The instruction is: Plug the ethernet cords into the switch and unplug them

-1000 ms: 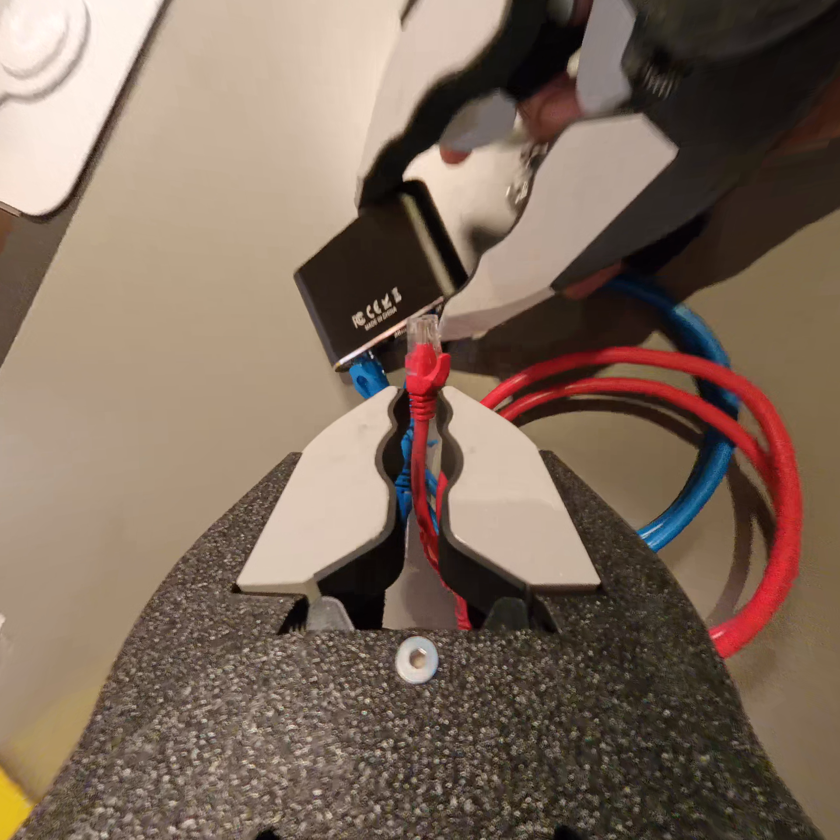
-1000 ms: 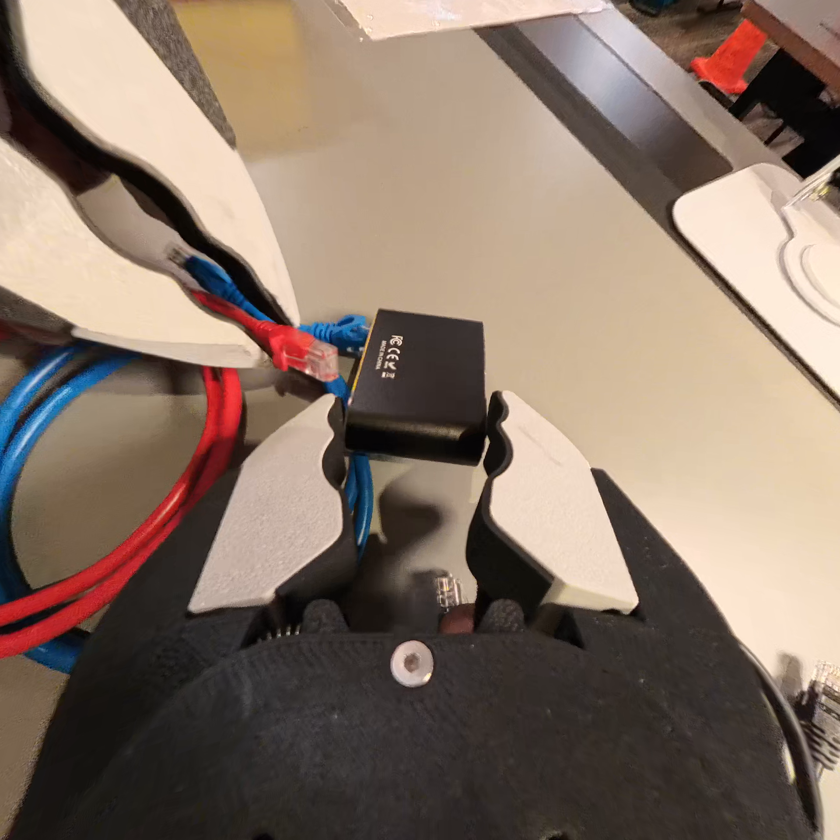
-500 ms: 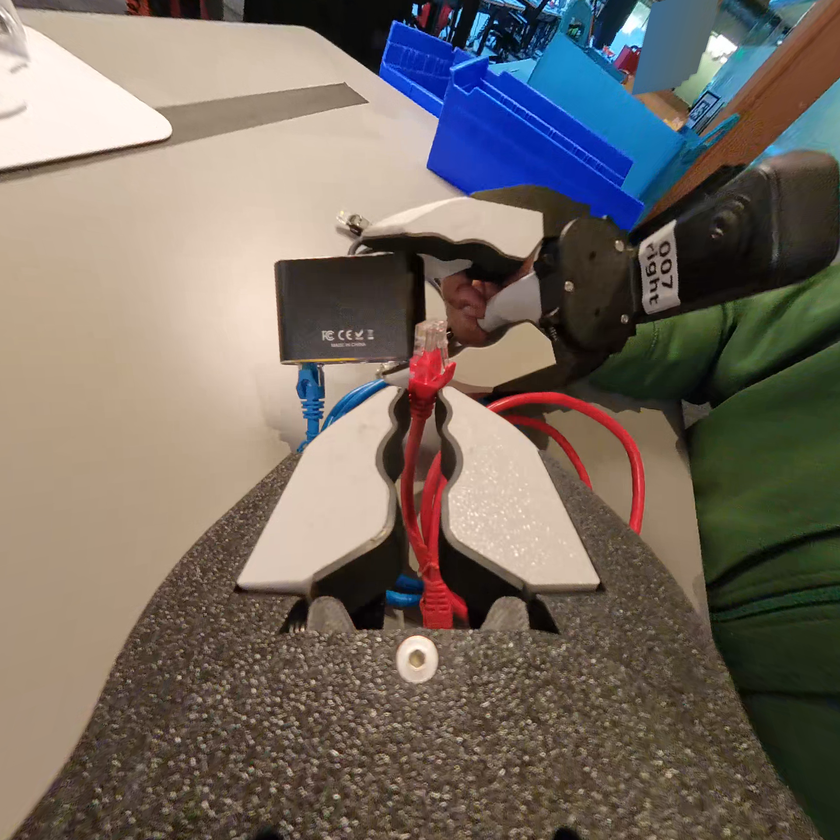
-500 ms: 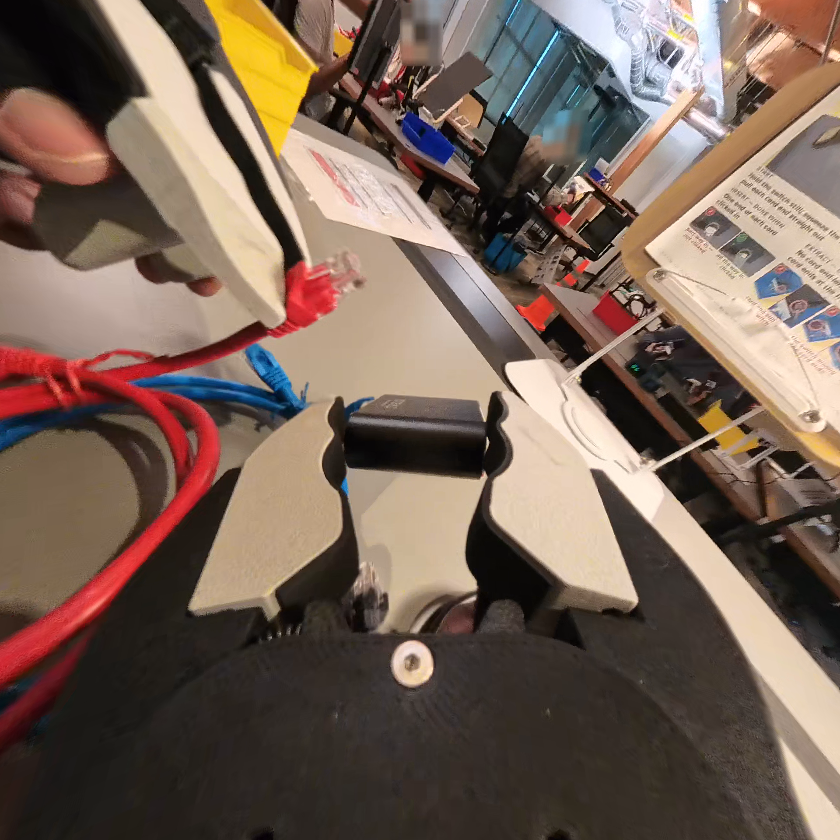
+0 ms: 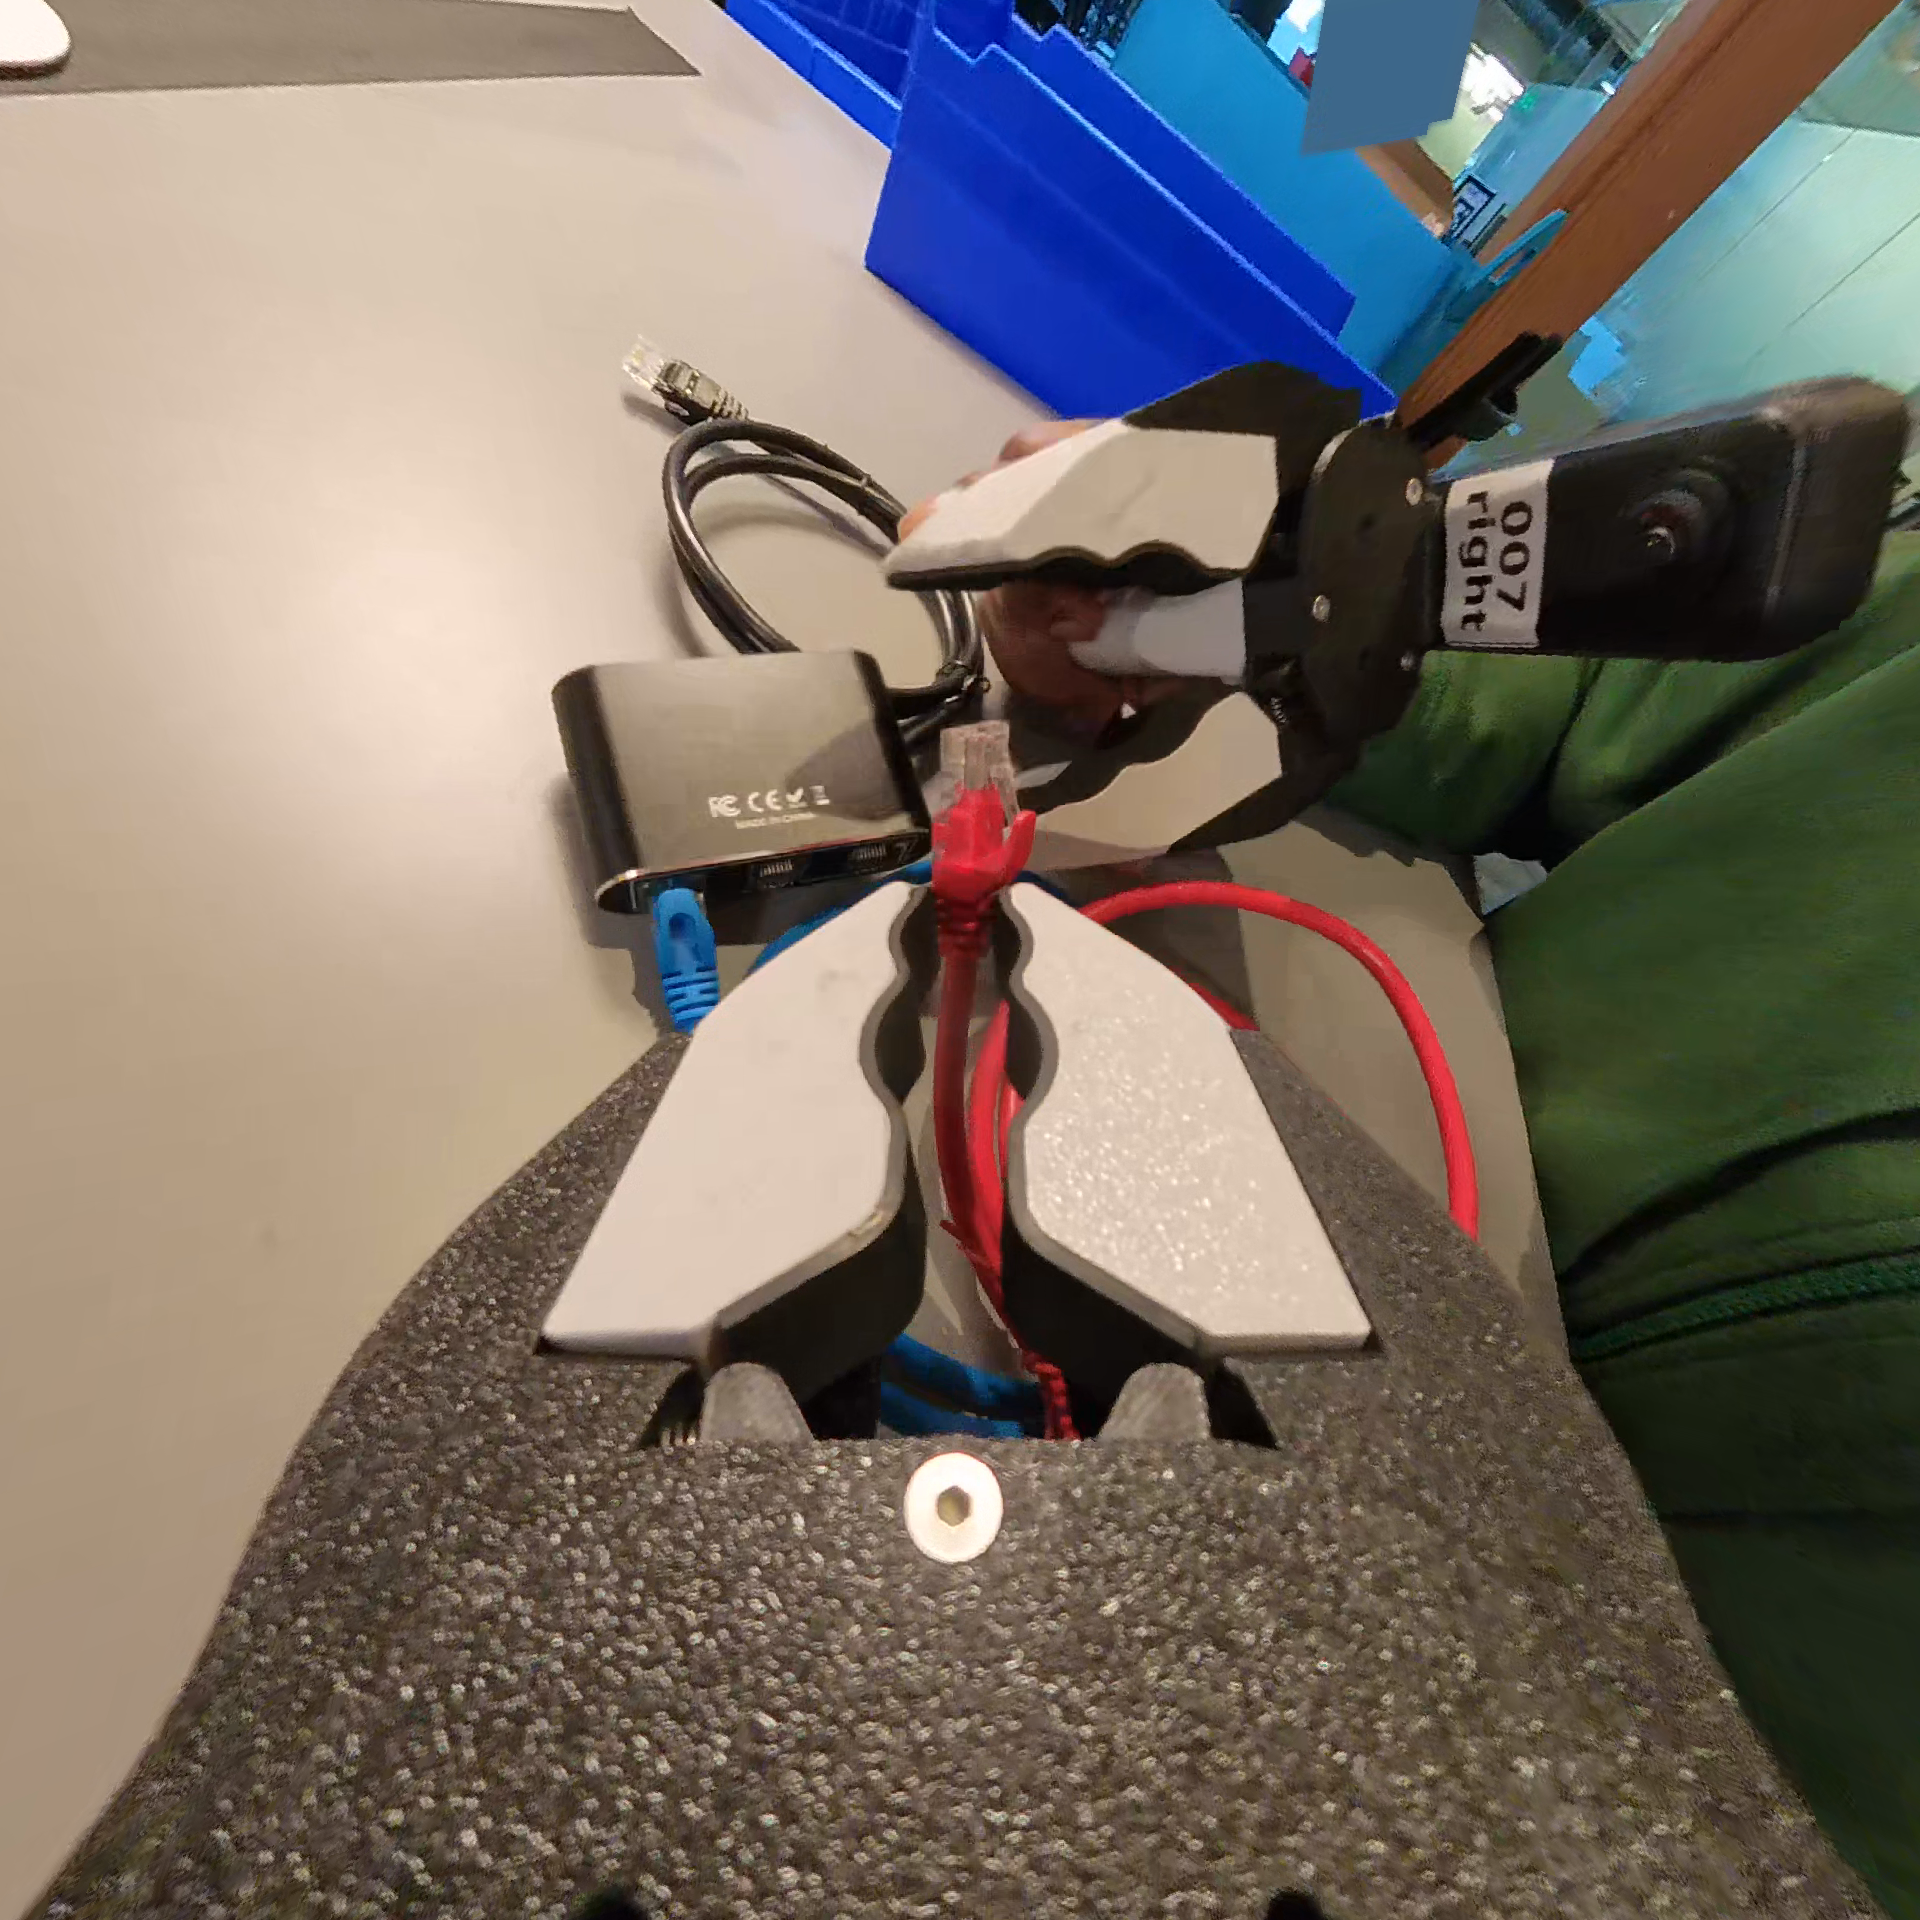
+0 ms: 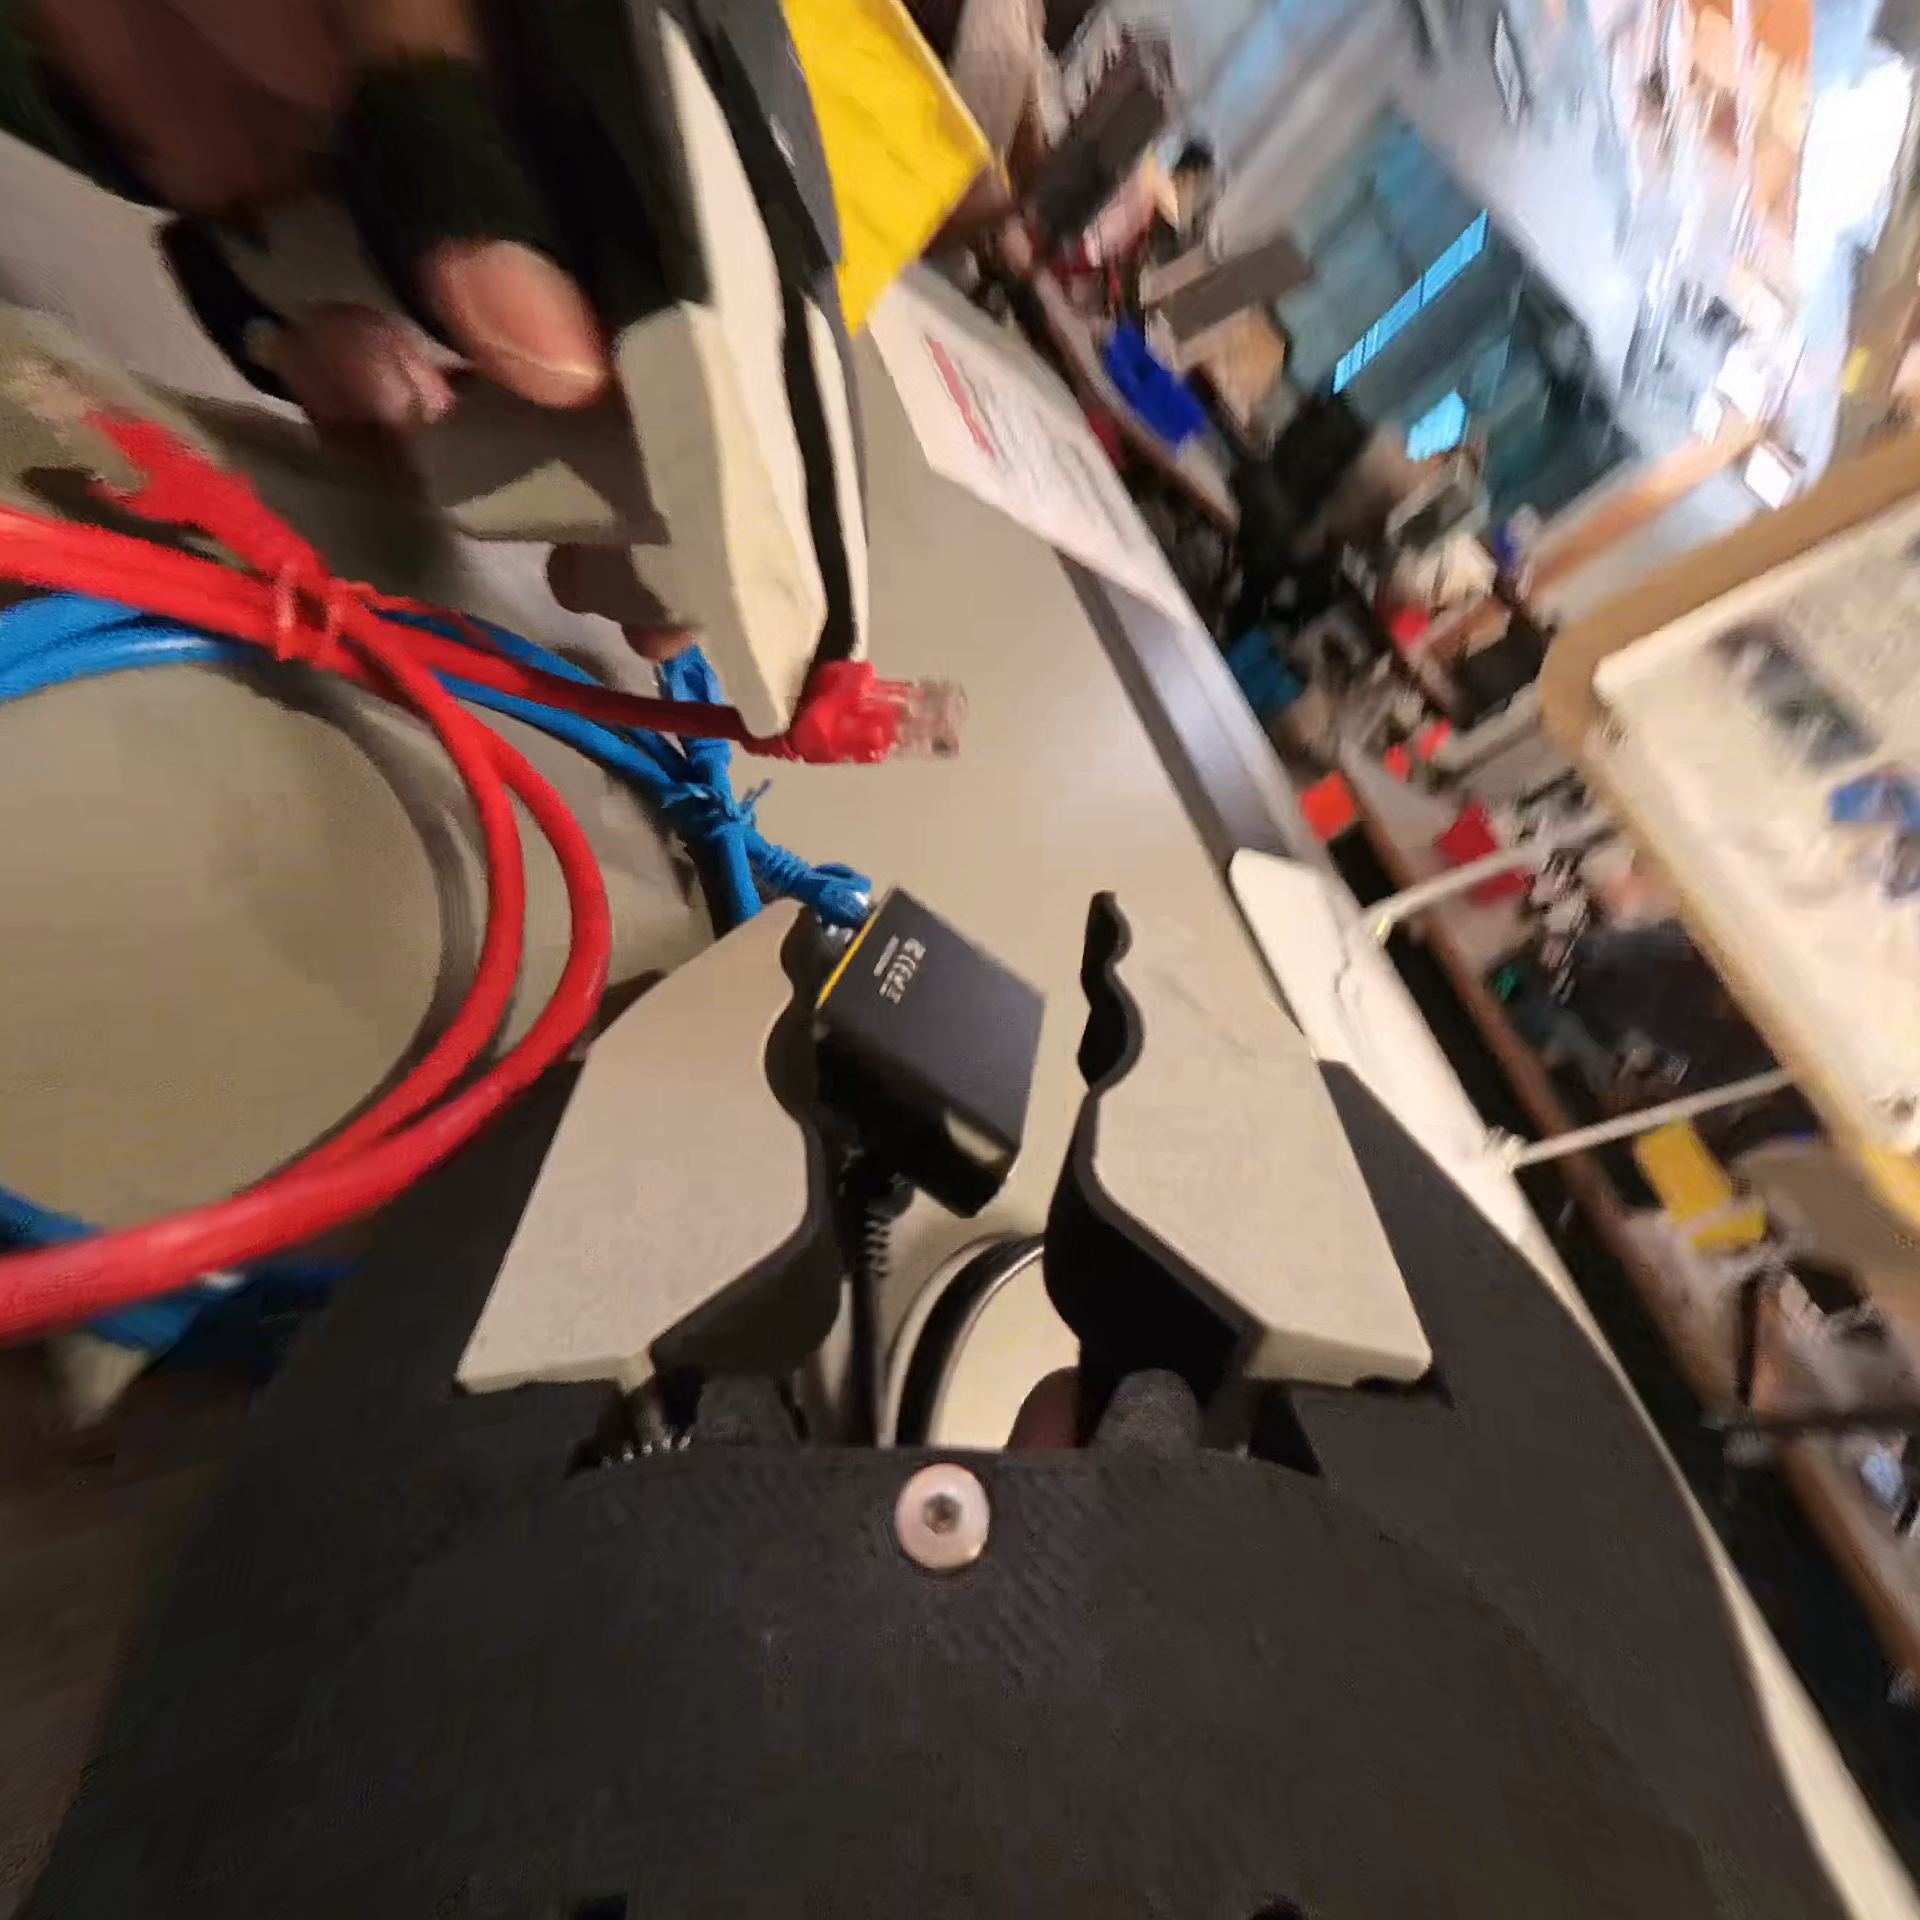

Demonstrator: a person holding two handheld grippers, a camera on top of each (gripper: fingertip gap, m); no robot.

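Note:
The black switch lies on the grey table with its ports facing me. A blue cord is plugged into its left port. My left gripper is shut on the red cord, just behind its plug, which points past the switch's right end, unplugged. My right gripper hovers open above and right of the switch. In the blurred right wrist view, the switch sits between the spread fingers of my right gripper, leaning on the left finger. The left gripper holds the red plug above it.
A coiled black cord with a loose plug lies behind the switch. Blue bins stand at the far table edge. A green sleeve fills the right. Red and blue cord loops lie left. A white pad and a yellow bin lie beyond. My right fingertips sit around 4 cm from my left ones.
My right gripper has opened and let go of the switch, which now lies on the table. The right gripper has lifted above it. My left gripper still holds the red cord.

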